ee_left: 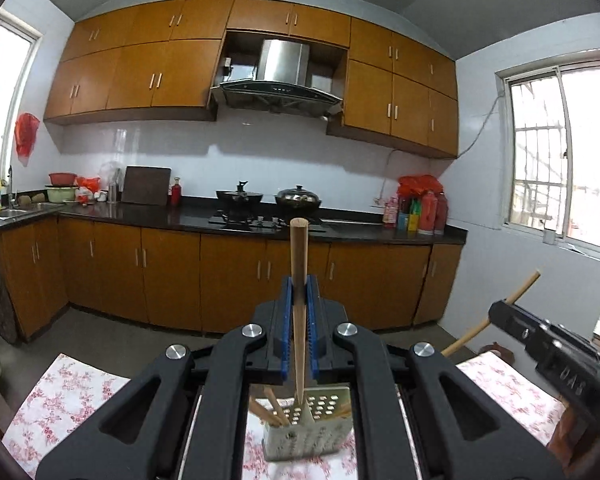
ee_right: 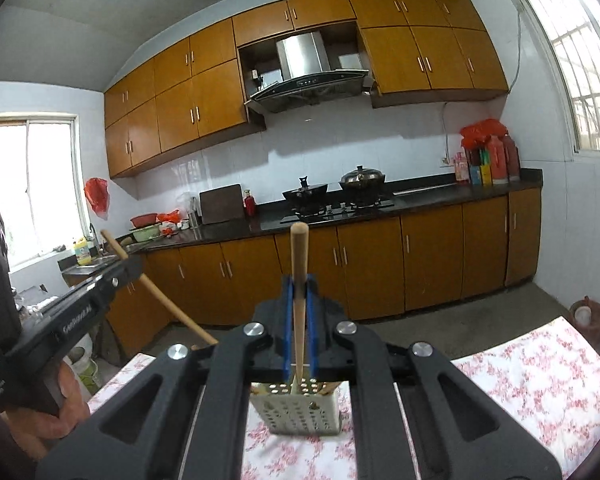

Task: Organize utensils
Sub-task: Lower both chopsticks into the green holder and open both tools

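Holding 1 wooden chopstick (ee_left: 299,276) in my left gripper (ee_left: 299,292) and 1 more chopstick (ee_right: 299,280) in my right gripper (ee_right: 299,292), both clamped tight, I am partway done, I think. Below them the holed metal holder (ee_left: 308,428) stands on the flowery tablecloth (ee_left: 60,400) with a few chopsticks inside. These 2 are not in yet.

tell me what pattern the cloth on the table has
White tablecloth with a pink-red floral print, clearest in the right wrist view.
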`<state>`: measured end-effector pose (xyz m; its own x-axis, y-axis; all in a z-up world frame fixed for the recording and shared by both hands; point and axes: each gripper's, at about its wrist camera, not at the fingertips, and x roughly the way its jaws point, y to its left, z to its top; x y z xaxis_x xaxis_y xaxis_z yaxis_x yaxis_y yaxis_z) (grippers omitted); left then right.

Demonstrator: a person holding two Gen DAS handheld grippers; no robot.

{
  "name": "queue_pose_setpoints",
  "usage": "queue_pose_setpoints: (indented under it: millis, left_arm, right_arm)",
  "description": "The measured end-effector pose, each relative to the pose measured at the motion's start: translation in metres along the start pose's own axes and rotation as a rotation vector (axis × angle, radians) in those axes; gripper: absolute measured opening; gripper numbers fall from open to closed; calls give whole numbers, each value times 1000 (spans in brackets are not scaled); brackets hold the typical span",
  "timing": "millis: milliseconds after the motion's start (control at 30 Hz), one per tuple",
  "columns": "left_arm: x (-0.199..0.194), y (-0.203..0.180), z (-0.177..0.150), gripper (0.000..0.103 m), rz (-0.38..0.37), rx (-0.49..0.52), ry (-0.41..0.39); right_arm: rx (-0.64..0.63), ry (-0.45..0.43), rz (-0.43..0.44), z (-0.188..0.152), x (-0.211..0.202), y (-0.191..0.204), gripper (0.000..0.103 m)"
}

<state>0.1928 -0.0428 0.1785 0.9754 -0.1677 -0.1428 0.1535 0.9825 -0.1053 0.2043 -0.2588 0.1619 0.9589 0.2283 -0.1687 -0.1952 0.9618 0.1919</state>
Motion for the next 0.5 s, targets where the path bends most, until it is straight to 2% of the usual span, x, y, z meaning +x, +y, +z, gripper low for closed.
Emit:
queue_pose_setpoints:
  millis: [133, 400, 500]
  left_arm:
    - [26, 6, -18, 8, 26, -33, 40]
    - [48, 12, -43, 8, 27, -42, 92]
    - [54, 13, -49, 8, 20, -44, 117]
  right_arm:
    - [12, 27, 3, -13, 29, -3, 8]
    - [32, 99, -6, -35, 78, -9, 8]
    - [33, 96, -1, -36, 84, -10, 8]
